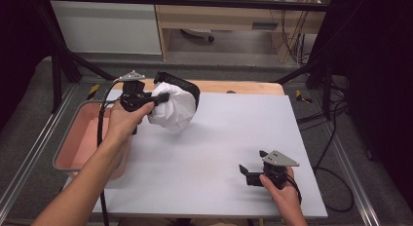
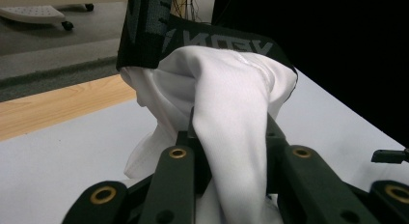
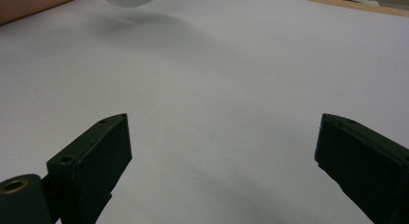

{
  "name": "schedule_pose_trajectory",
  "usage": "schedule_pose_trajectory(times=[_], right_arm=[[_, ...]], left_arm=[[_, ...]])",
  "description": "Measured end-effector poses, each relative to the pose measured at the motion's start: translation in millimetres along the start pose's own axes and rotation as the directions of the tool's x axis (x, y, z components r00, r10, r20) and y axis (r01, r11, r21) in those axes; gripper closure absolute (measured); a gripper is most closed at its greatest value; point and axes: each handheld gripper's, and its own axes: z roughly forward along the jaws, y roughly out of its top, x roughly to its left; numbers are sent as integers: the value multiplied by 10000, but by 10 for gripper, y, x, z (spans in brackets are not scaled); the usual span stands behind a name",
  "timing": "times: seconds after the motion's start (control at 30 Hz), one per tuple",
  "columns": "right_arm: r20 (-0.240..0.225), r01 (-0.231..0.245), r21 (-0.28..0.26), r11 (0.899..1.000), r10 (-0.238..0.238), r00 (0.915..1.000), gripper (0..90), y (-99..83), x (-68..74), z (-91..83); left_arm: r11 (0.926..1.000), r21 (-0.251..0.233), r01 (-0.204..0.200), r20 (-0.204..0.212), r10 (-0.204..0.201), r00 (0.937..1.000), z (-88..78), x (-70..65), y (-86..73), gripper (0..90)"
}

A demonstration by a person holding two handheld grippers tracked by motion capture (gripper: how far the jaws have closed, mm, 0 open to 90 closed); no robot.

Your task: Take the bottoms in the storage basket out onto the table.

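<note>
At about eleven o'clock on the pale grey table (image 1: 219, 153), the left gripper (image 1: 158, 100) is clamped on a bunched white fabric garment with a black elastic waistband (image 1: 176, 105), holding it up off the surface — soft, light and floppy by the look of it. The white cloth will likely sag and slide; the firmer band seems the surer hold. The right gripper (image 1: 252, 173), at five o'clock, rests with jaws apart.

Pink bin (image 1: 73, 138) — beside the white table (image 1: 219, 153).
</note>
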Motion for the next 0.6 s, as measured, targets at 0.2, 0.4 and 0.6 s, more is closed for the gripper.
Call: schedule_pose_trajectory(times=[0.2,0.4,0.6], right_arm=[[-1,-6,-14,10000,6,10000,59,2,-1,-4],[-4,1,-4,10000,-1,10000,58,1,-2,-4],[-8,2,-6,10000,-2,10000,58,2,-1,-4]], left_arm=[[10000,-9,84,86,-84,9999,28,-13,-8,739],[10000,-1,88,196,-88,9998,62,-46,-7,738],[9999,87,62,284,-65,9996,124,-96,-16,738]])
